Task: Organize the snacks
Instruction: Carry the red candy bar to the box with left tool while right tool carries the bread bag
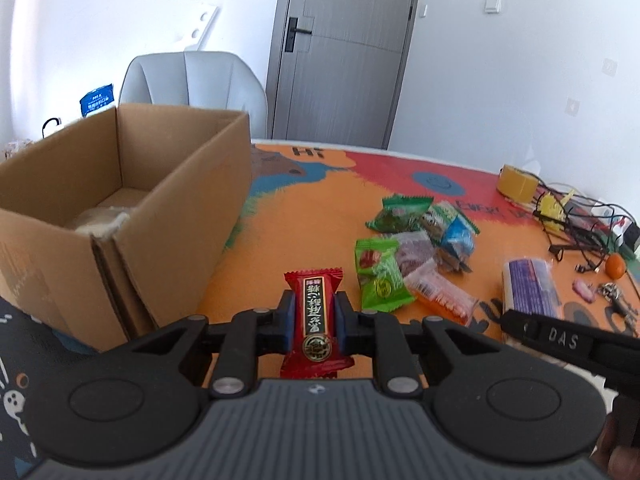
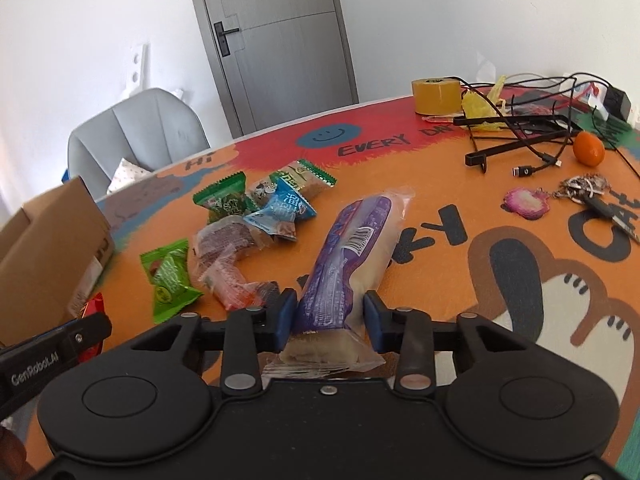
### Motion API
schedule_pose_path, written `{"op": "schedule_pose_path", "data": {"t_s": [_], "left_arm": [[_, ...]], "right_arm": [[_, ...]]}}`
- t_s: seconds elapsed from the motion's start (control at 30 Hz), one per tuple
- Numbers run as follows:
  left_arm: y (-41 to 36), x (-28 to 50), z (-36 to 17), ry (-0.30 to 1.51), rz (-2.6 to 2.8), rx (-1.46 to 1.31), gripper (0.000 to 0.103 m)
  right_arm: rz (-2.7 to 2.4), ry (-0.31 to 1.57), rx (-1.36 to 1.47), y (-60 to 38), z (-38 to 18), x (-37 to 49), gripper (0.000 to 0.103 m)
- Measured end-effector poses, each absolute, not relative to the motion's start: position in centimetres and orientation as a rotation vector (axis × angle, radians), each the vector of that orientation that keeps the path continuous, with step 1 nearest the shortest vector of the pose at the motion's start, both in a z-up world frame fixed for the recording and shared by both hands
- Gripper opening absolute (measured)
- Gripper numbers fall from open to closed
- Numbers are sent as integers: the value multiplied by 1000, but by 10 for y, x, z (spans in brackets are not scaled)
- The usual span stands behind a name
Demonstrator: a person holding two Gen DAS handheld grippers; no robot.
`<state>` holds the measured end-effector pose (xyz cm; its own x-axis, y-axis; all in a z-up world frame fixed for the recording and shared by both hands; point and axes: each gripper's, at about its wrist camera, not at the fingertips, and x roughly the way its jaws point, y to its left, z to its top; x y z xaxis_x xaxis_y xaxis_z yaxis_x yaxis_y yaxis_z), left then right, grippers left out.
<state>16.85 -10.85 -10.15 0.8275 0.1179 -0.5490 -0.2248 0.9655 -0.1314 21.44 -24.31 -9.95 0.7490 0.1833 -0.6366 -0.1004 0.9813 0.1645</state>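
Note:
My left gripper (image 1: 315, 305) is shut on a red candy packet (image 1: 316, 320), which stands lengthwise between the blue pads just above the orange table mat (image 1: 304, 216). An open cardboard box (image 1: 120, 184) stands close on its left. My right gripper (image 2: 330, 310) has the near end of a long purple-wrapped bread packet (image 2: 352, 240) between its pads, and both pads touch the wrapper. The packet's far end points away over the mat. Left of it lies a pile of loose snacks (image 2: 248, 220) in green, blue and clear wrappers.
A yellow tape roll (image 2: 436, 96), tangled black cables (image 2: 520, 128), a small orange (image 2: 588, 150) and keys with a pink charm (image 2: 576, 196) crowd the far right of the table. A grey chair (image 1: 192, 80) stands behind the box, before a grey door (image 1: 340, 48).

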Motion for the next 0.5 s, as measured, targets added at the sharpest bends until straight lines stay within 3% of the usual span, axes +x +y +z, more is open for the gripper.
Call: {"op": "schedule_pose_path", "data": {"t_s": [0.5], "left_arm": [[-89,150,-59,439,184,-199,19]], "right_arm": [[186,591,160,-229,-57,192,34]]}}
